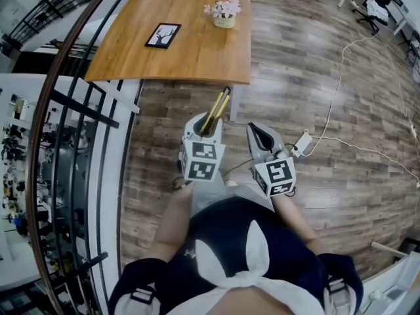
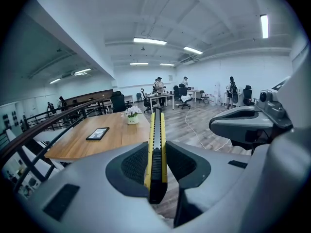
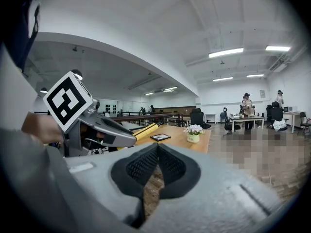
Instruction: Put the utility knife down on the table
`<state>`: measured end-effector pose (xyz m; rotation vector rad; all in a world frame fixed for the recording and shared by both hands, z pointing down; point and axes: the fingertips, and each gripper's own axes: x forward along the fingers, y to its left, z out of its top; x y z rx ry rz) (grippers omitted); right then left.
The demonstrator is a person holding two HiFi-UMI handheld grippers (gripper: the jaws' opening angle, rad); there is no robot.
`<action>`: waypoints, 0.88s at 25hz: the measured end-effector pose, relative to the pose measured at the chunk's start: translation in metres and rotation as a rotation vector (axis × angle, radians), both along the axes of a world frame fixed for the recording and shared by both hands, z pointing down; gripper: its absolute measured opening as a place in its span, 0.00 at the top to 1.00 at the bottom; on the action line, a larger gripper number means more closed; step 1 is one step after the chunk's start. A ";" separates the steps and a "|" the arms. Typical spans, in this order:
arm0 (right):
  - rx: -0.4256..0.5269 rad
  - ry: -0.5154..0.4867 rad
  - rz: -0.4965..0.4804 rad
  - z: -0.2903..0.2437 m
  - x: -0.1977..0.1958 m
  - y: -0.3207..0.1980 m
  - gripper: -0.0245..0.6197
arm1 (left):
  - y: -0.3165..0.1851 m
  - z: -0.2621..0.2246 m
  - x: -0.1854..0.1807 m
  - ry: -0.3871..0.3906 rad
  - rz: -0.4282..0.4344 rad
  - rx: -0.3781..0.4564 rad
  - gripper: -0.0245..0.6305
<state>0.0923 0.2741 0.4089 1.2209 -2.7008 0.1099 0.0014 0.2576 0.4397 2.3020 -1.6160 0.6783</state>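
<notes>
Utility knife (image 2: 156, 130) is clamped in left hand-held gripper (image 1: 209, 125), right hand-held gripper (image 3: 156, 152) shut & empty; if released short of counter (image 1: 190, 51), it's dropped to floor (image 1: 295, 77).

Right gripper (image 3: 156, 148) is shown at bottom centre, its ribbed black pads closed tip to tip with nothing between them. Floor (image 3: 154, 182) is glimpsed through the slit beneath the tips. At left, the left gripper (image 3: 127, 139) is seen side-on, topped by its marker cube (image 3: 68, 100) and backed by a hand (image 3: 41, 127). A yellow knife (image 3: 147, 129) is held in its jaws and projects towards a wooden table (image 3: 179, 141). On the table, a dark frame (image 3: 160, 137) is laid flat and a flower pot (image 3: 194, 132) is set upright beside it. A railing (image 3: 146, 116) is seen behind, and people (image 3: 247, 106) are gathered at distant desks.
</notes>
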 end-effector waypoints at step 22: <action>-0.033 0.002 0.053 0.013 -0.013 -0.140 0.96 | -0.148 0.008 -0.015 -0.003 0.051 -0.024 0.77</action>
